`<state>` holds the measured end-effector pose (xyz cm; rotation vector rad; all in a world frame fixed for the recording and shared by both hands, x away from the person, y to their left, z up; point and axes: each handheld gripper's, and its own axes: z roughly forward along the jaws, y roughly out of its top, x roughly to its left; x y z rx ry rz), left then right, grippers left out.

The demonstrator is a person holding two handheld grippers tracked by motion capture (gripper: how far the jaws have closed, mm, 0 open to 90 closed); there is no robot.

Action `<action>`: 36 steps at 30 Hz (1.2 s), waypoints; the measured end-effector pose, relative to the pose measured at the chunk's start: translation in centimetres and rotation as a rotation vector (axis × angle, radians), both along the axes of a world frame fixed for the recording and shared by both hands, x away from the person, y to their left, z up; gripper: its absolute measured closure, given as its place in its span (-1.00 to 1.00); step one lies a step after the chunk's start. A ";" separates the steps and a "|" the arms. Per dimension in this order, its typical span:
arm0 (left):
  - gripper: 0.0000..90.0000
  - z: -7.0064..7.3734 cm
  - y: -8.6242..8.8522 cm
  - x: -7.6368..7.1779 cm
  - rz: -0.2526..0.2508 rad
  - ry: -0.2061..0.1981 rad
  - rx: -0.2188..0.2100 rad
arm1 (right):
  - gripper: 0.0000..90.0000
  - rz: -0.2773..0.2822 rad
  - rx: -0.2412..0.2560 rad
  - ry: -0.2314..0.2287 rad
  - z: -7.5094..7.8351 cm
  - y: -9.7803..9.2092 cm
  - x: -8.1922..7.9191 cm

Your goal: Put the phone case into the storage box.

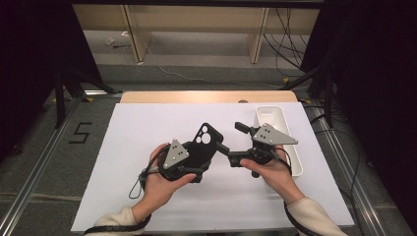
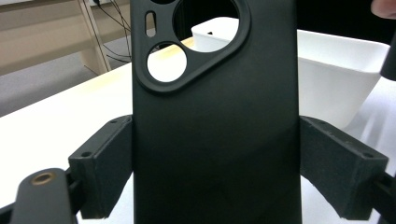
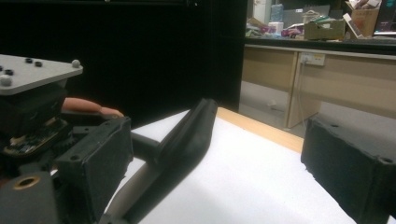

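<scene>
Black and matte, the phone case point(image 1: 202, 147) is being held off the desk point(image 1: 147, 128) in the high view, near the middle of the white sheet, with the left gripper point(image 1: 199, 164) clamping its lower end so the camera cut-outs are pointing away from the person; holding it low like this is leaving the upper half free for the other tool. The right gripper point(image 1: 231, 142) is reaching in from the side with its jaws spread, one tip lying right at the case's right edge. The white tray point(image 1: 290, 147) is sitting along the desk's right edge, just behind that hand, while the left half of the sheet is lying bare and offering the most room. In the left gripper view, both pads point(image 2: 105, 163) are pressing the case point(image 2: 215, 130) by its long sides, keeping it upright, and the tray point(image 2: 336, 79) is standing close behind it. In the right gripper view, the jaws are standing wide apart with the case point(image 3: 187, 140) seen edge-on between them, nearer the left pad point(image 3: 95, 163), probably being lined up for a grip on the rim; open desk point(image 3: 243, 177) is stretching toward the far wooden edge.
</scene>
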<state>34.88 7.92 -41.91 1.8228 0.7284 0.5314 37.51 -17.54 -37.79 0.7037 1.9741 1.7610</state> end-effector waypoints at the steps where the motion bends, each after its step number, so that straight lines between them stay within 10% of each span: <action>1: -0.68 0.0 0.0 0.0 -0.001 -0.003 0.002 | -0.77 0.001 -0.001 0.005 0.0 0.2 0.1; 23: -0.68 -0.2 -0.5 -0.2 -0.014 -0.010 0.016 | -0.55 0.020 -0.007 0.061 -0.5 3.5 2.4; 36: -0.68 -0.3 -0.5 -0.2 -0.018 -0.013 0.015 | -0.02 0.018 -0.007 0.095 -0.7 4.4 2.7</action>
